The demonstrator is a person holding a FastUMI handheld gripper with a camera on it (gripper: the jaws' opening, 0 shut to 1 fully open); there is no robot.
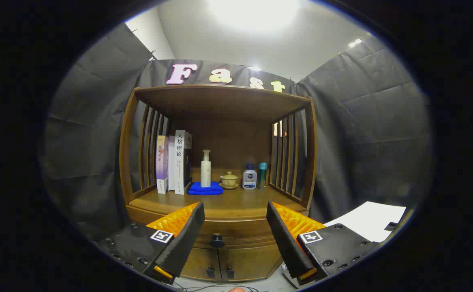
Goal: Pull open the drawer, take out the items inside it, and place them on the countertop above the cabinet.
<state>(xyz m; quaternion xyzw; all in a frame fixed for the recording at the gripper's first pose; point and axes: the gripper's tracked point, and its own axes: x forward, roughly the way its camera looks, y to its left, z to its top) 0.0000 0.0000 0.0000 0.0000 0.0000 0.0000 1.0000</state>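
Standing wide apart and holding nothing, the fingers frame the dark knob of the drawer — closed, just beyond them. Its contents are hidden. Above it, the cabinet's surface carries books, a pump bottle and jars — every step remains.

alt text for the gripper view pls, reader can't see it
The open gripper faces a wooden cabinet, its fingers spread either side of the closed drawer's dark knob. On the countertop beyond stand books, a pump bottle on a blue cloth, a lidded cup and two small bottles.
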